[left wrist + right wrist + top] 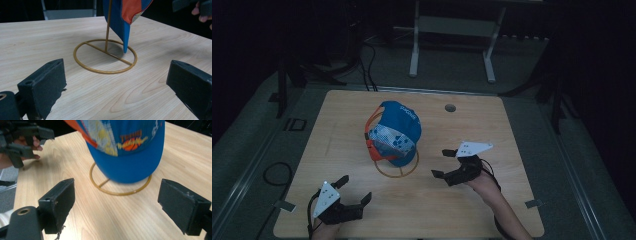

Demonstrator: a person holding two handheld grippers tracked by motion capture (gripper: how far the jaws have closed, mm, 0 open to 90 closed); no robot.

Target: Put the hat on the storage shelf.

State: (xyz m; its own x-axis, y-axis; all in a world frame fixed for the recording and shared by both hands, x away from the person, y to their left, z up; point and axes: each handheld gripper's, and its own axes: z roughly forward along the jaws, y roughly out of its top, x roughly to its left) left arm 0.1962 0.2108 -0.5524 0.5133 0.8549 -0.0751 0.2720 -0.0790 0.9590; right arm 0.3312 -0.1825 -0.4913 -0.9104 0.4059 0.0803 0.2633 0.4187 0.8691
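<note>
My left gripper (348, 193) sits near the table's (337, 120) front left corner, jaws spread wide and empty. The blue cap (396, 131) hangs on its gold wire stand (396, 171) mid-table, brim drooping toward me. My right gripper (445, 162), also released, hovers just right of it. I'd judge it best to pinch the brim and lift straight up so the stand stays put

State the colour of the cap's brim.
Blue; the brim shows best in the right gripper view.
</note>
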